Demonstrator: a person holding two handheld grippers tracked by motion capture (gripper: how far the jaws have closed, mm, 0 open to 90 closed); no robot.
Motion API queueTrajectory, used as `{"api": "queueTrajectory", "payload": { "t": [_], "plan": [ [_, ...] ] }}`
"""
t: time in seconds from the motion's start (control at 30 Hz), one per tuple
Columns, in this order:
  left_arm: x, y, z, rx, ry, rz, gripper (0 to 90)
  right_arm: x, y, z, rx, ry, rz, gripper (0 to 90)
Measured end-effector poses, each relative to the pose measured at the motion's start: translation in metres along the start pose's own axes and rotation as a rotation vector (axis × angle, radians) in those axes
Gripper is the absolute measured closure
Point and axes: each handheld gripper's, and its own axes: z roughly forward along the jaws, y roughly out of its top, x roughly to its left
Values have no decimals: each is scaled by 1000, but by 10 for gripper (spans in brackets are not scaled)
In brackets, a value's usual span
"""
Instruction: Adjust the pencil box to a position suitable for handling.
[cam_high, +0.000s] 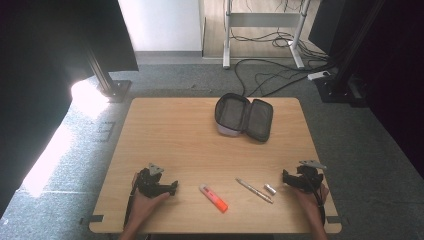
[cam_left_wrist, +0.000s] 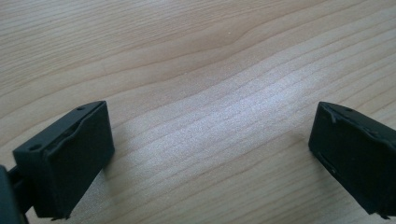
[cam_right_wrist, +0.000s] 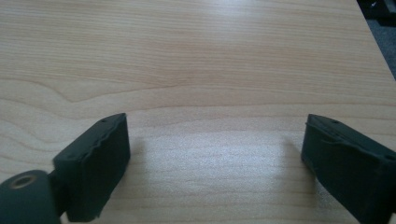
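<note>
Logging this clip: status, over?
Both hand-held grippers, left and right, open, empty. Marker, pen, small cap lie untouched between. Nothing in the way.

Both tools low & level: left tool and right tool, jaws wide apart.

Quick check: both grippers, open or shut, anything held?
Left gripper: open, holding nothing, bare table between the jaws.
Right gripper: open, holding nothing, jaws wide over the table.

On worktop: 1 open pencil case, 1 orange-capped marker, 1 pen, 1 small silver cap. 2 tongs: left, right.
</note>
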Motion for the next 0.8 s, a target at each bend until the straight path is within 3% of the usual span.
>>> {"api": "queueTrajectory", "payload": {
  "t": [0.2, 0.33, 0.6, 0.8],
  "plan": [
    [0, 0, 0, 0, 1, 0, 0, 2, -2, -3, -20, 9, -2, 161],
    [0, 0, 0, 0, 0, 0, 0, 7, -3, -7, -61, 59, -27, 232],
    [0, 1, 1, 0, 4, -4, 0, 20, 7, -12, -109, 135, -38, 279],
    [-1, 3, 2, 1, 4, -4, 1, 30, 15, -6, -128, 142, -67, 297]
  ]
}}
